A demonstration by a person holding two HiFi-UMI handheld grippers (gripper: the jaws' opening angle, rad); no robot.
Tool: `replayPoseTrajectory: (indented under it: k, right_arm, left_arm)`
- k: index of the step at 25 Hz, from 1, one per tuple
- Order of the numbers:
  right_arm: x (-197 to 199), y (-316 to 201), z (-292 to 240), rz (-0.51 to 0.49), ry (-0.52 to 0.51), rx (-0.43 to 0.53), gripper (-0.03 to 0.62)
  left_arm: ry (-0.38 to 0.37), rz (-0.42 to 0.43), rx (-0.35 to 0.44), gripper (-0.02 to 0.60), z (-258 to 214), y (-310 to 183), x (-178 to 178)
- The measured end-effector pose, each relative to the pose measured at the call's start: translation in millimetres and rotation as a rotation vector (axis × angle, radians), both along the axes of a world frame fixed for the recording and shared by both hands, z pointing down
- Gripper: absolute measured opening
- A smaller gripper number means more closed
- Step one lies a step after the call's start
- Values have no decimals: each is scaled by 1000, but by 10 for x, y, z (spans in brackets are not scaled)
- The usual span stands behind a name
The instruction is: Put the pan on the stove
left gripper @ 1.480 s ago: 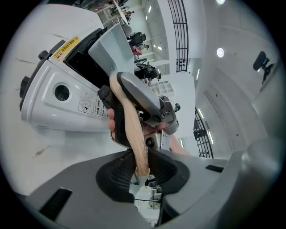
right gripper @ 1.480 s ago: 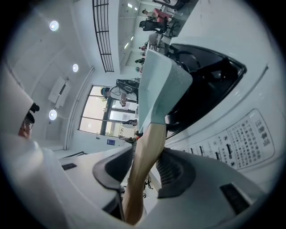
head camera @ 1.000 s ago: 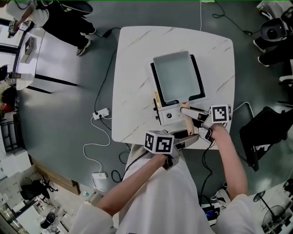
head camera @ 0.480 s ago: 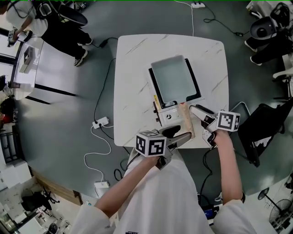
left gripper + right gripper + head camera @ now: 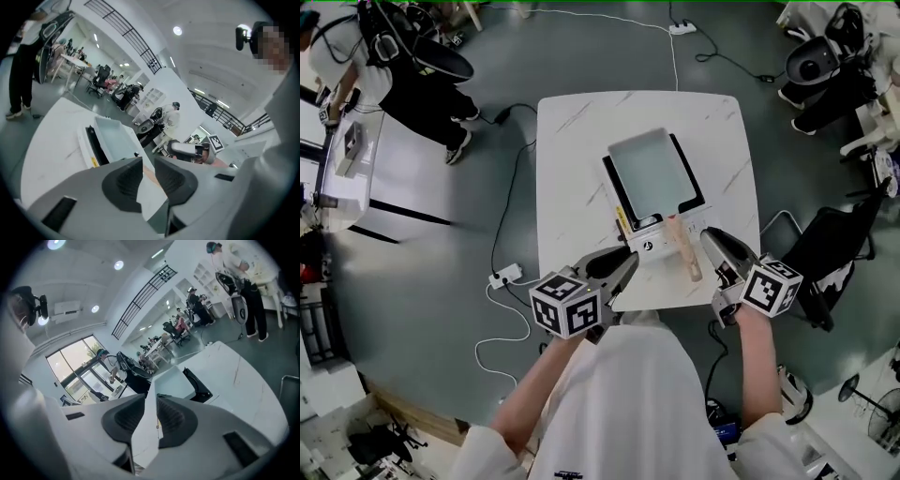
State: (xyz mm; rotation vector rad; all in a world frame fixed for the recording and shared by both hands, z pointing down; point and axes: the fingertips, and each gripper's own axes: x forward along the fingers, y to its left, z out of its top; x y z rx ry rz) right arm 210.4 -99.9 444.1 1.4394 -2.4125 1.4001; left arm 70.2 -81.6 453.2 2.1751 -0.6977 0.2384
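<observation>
the pan (image 5: 649,171) sits on the stove (image 5: 692,190) on the white bench (image 5: 572,150), its wooden handle (image 5: 682,248) pointing toward the person. the left claw (image 5: 623,265) and right claw (image 5: 714,246) hang over the near edge on either side of the handle, both narrowing, with nothing between their jaws.

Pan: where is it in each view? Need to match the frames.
Head view: pan sits just above centre, pale rectangle.
Left gripper view: pan is left of centre, lower half.
Right gripper view: pan is just right of centre.
Shared landmark: black stove rim edging the pan.
</observation>
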Motion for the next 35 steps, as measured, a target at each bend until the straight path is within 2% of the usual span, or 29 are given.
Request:
replayPoseTrajectory:
  k: [2, 3, 6, 10, 11, 15, 17, 22, 29, 35]
  right_arm:
    - [-18, 55, -146, 45, 0, 33, 56]
    - [-37, 83, -223, 64, -4, 52, 37]
    - [-99, 181, -427, 93, 32, 114, 37]
    - [-170, 307, -732, 117, 139, 229, 37]
    - [-182, 346, -834, 127, 154, 262, 6]
    - [-217, 492, -1196, 150, 253, 394, 6]
    - [-270, 559, -1245, 143, 315, 427, 5]
    - [-411, 658, -917, 105, 535, 381, 5]
    - [-563, 717, -824, 109, 544, 370, 5]
    - [-565, 660, -839, 110, 544, 369, 5]
  left_arm:
    - [-46, -50, 81, 58, -170, -81, -213]
    - [-73, -80, 123, 17, -253, -118, -324]
    - [-114, -137, 214, 2, -497, -161, -576]
    - [-140, -163, 273, 2, -733, -99, -794]
    - [-150, -164, 285, 2, -783, -70, -833]
    - [-192, -169, 334, 1, -923, 47, -926]
    - [-205, -169, 340, 0, -941, 111, -941]
    - [-228, -144, 358, 0, -911, 195, -866]
    - [-236, -136, 387, 0, -923, 174, -835]
    - [-242, -134, 380, 0, -908, 186, -855]
